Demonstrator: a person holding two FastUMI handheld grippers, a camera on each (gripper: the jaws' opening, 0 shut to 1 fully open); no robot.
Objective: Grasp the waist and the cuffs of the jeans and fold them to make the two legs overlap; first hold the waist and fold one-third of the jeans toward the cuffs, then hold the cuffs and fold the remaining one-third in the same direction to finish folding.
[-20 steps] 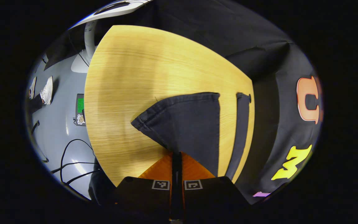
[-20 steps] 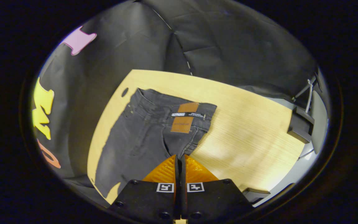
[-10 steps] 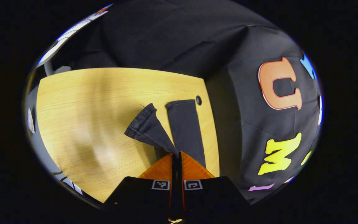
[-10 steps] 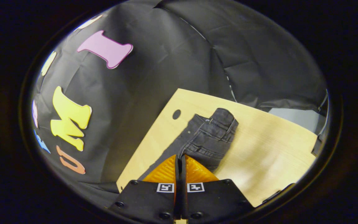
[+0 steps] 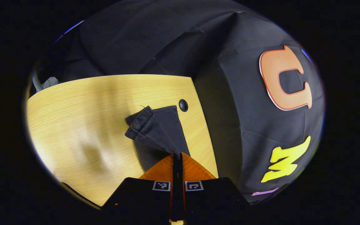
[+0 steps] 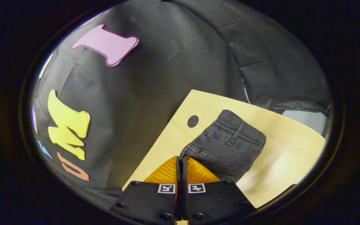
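Dark jeans lie on a light wooden table (image 5: pixel 83 103). In the left gripper view the cuff end (image 5: pixel 155 128) is lifted by my left gripper (image 5: pixel 177 155), which is shut on the denim; one leg is drawn over the other, its hem curling up at the left. In the right gripper view the waist end (image 6: pixel 230 143), with belt loops and seams showing, is bunched and raised by my right gripper (image 6: pixel 181 157), shut on the waistband edge. How the middle of the jeans lies is hidden.
A round cable hole (image 5: pixel 183 105) sits in the table by the cuffs, and the same hole (image 6: pixel 193 121) shows by the waist. The table's far edge meets the booth's black cloth wall (image 5: pixel 155 40). Bare wood (image 5: pixel 73 125) stretches left of the cuffs.
Both grippers have carried their ends toward the wall side. The lifted leg now lies over the other leg. The waist has gone from spread flat to doubled over and bunched.
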